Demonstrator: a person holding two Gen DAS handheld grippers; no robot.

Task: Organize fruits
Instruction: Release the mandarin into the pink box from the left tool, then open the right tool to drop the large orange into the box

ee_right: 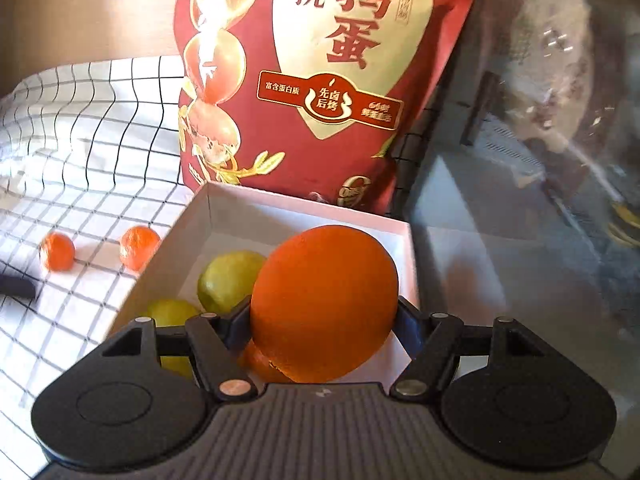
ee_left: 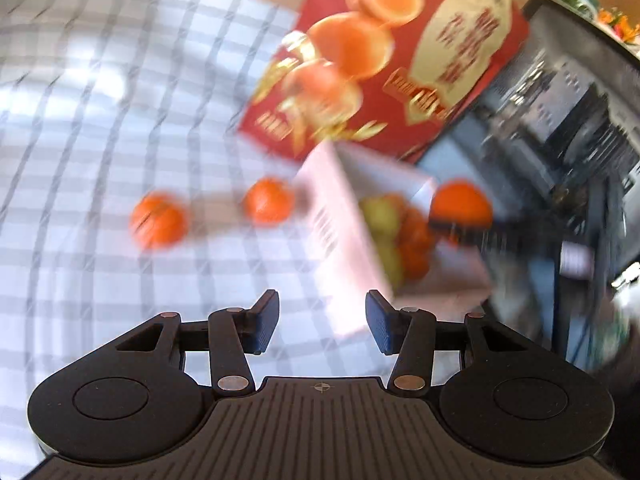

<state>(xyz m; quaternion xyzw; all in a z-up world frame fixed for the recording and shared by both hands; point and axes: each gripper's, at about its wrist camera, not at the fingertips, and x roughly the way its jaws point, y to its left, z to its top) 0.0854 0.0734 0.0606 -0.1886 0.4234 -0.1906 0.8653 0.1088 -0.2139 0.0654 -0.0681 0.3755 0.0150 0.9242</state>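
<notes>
Two small mandarins [ee_left: 159, 220] [ee_left: 269, 201] lie loose on the checked tablecloth [ee_left: 80, 120] in the blurred left wrist view, to the left of a white box [ee_left: 344, 216] that already holds green and orange fruit. The left gripper [ee_left: 322, 322] hangs above the cloth with its jaws apart and nothing between them. Beyond the box, a large orange [ee_left: 460, 204] shows in the other claw, and a red snack bag [ee_left: 400, 52] stands behind. In the right wrist view, the right gripper [ee_right: 324, 312] is closed on the large orange [ee_right: 324, 304], pads pressing its two sides across the widest part, above the open white box [ee_right: 240, 216]. Below it sit two green fruits [ee_right: 228, 280] [ee_right: 170, 314] and part of another orange fruit. The orange looks firm, fairly heavy and smooth-skinned, so a grip across its middle seems safest, since a hold nearer one end would likely slip. The loose mandarins [ee_right: 58, 251] [ee_right: 138, 247] look lighter and softer, and probably need gentler pressure.
</notes>
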